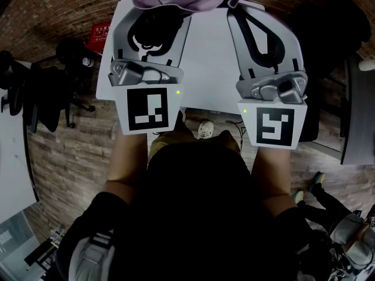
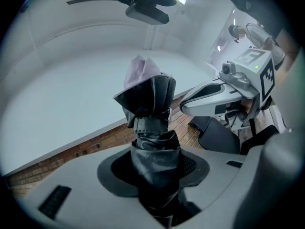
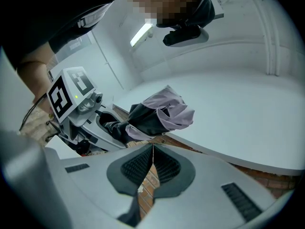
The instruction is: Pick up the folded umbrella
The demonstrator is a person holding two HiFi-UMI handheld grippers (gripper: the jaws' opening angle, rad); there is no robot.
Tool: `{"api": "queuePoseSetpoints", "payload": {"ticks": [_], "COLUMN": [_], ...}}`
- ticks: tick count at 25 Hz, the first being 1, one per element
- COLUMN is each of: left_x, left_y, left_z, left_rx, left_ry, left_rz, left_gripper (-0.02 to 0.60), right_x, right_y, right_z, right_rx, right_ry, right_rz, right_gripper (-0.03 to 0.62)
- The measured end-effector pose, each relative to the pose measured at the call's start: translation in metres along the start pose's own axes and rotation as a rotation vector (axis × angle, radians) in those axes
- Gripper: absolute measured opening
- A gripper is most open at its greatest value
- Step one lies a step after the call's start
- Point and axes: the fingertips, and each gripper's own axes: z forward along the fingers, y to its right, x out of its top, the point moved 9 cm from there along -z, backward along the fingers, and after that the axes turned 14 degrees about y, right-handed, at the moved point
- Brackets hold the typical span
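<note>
**Two claws up, one umbrella caught**

Two claws are held out side by side in front of the person, over a white table (image 1: pixel 208 57). Only the left one has anything in it.

The left claw (image 2: pixel 155 168) is clamped on the folded umbrella (image 2: pixel 147 104). Its jaws stand partly closed, pressed against the black, crinkled cloth low on the bundle, so the rest sticks out well past the tips. A ribbed black strap wraps the bundle a little beyond the grip. Further out the cloth loosens, and a pale lilac fold shows at the far end. Seen from the right gripper view, the umbrella reaches out of the left claw towards the right, with the lilac end flopped open against the white of the table. I can't tell whether it touches the tabletop. In the head view that lilac bunch sits at the far end of the table, across the tips of both claws.

The right claw (image 3: pixel 152 151) is closed with nothing in it. Its ribbed pads meet at the tips, and only a thin slit lower down shows the wood-plank floor (image 1: pixel 76 145) through it. It sits just to the right of the left claw, apart from it.

Off to the far left on the floor stand some black office chairs (image 1: pixel 47 98). The person's bare forearms run back from the marker cubes towards dark sleeves.
</note>
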Motion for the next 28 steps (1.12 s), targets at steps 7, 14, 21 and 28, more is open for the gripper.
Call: {"api": "queuePoseSetpoints", "payload": {"ticks": [7,14,21,28], "left_x": [-0.002,0.003,0.007,0.010], "left_y": [-0.001,0.004,0.011,0.012], "left_z": [0.000,0.001,0.001,0.000], "left_rx": [0.009,-0.002,-0.004,-0.009], "left_ry": [0.022,0.068,0.111,0.133], "left_rz": [0.009,0.020,0.030,0.028], "left_gripper": [0.187,0.187,0.189,0.189], "right_x": [-0.002,-0.004,-0.007,-0.010], "right_y": [0.002,0.004,0.005,0.006], "right_z": [0.002,-0.001,-0.005,-0.005], "right_rx": [-0.007,-0.019,-0.025,-0.029], "right_ry": [-0.012,-0.021,-0.032,-0.034], "right_rz": [0.002,0.004,0.009,0.018], "right_gripper": [0.029,0.029,0.029,0.029]}}
